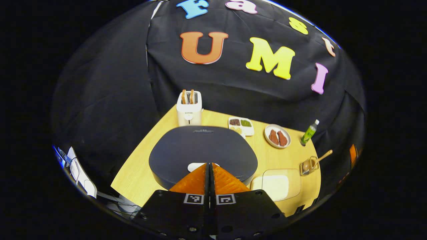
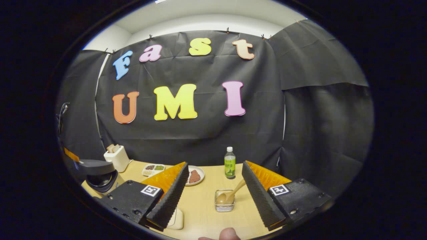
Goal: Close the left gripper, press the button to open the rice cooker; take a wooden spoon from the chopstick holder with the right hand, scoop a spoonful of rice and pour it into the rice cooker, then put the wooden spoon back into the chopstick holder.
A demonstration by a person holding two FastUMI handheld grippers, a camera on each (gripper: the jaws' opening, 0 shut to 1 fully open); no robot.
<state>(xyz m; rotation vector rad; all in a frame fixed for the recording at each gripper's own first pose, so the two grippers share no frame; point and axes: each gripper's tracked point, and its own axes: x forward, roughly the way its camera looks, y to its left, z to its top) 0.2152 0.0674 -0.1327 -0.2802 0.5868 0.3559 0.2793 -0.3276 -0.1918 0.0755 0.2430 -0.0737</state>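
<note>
Lid sprung, spoon untouched
My left gripper (image 1: 210, 166), fingers pressed together, sits over the rice cooker (image 1: 200, 146); right gripper (image 2: 213, 186) spread, wooden spoon (image 2: 232, 193) at 12 o'clock in its holder (image 2: 224, 205)

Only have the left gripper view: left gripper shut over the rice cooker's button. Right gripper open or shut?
Observer: Open. In the right gripper view, the right gripper has its fingers wide apart and holds nothing.
Operator: Is it lined up on the spoon?
Observer: Roughly. The wooden spoon stands bowl-down in the chopstick holder, framed in the gap between the fingers, with its handle leaning toward the right-hand one. It is not yet gripped.
</note>
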